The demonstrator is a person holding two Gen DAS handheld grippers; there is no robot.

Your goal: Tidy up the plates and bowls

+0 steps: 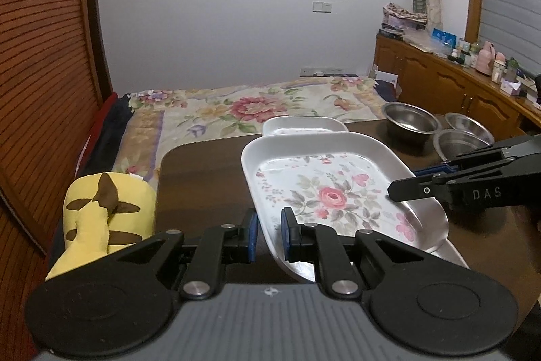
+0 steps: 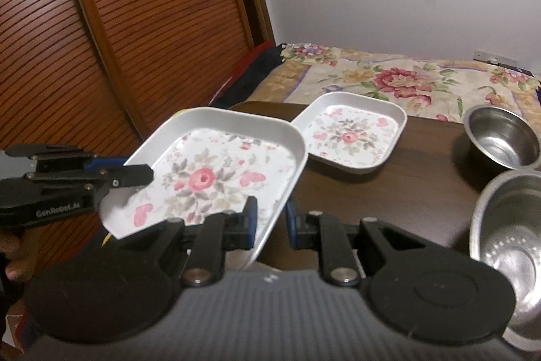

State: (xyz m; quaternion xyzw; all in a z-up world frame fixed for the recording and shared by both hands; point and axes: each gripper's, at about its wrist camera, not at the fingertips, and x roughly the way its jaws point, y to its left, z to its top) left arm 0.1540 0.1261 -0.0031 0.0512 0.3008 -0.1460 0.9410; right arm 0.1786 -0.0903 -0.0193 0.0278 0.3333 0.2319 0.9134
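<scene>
A square white plate with a rose pattern (image 1: 331, 192) (image 2: 216, 171) is held in the air above the dark wooden table (image 1: 203, 178) (image 2: 422, 171). My left gripper (image 1: 269, 234) (image 2: 135, 173) is shut on its left rim. My right gripper (image 2: 270, 222) (image 1: 405, 181) is shut on its right rim. A second matching plate (image 2: 351, 134) (image 1: 304, 124) lies flat on the table behind it. Three steel bowls stand to the right: one far (image 1: 410, 119) (image 2: 500, 134), one at the back right (image 1: 468, 124), one near (image 1: 456, 144) (image 2: 510, 225).
A bed with a flowered cover (image 1: 243, 110) (image 2: 405, 76) lies beyond the table. A yellow plush toy (image 1: 104, 219) sits off the table's left edge. A slatted wooden door (image 2: 101, 22) stands on the left. A cluttered sideboard (image 1: 456, 80) runs along the right.
</scene>
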